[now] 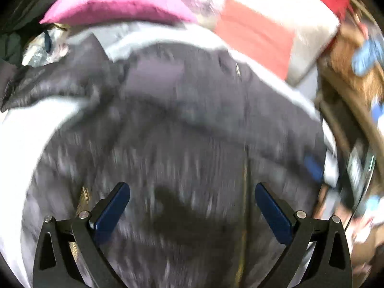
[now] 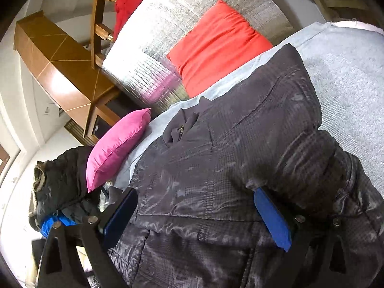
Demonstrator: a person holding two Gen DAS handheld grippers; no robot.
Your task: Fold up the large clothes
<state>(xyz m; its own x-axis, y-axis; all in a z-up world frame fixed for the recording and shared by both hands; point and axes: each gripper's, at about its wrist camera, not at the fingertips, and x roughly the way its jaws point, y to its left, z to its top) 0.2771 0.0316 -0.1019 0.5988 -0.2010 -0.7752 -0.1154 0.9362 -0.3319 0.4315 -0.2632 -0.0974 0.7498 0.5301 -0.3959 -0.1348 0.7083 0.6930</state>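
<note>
A large dark grey padded jacket (image 1: 182, 124) lies spread on a light grey sheet, and the left wrist view of it is motion-blurred. My left gripper (image 1: 192, 192) hovers over the jacket's body, open, with nothing between its blue pads. In the right wrist view the same jacket (image 2: 228, 163) fills the lower frame, its collar and zip toward the upper left, a folded sleeve at the right. My right gripper (image 2: 195, 201) is open just above the jacket's lower part; its right pad (image 2: 272, 220) sits against the sleeve fold.
A magenta pillow (image 2: 115, 148) and a red pillow (image 2: 216, 48) lie at the head of the bed against a silver quilted backing (image 2: 153, 43). A pile of dark clothes (image 2: 60, 182) sits beyond the magenta pillow. Wooden furniture (image 2: 62, 64) stands behind.
</note>
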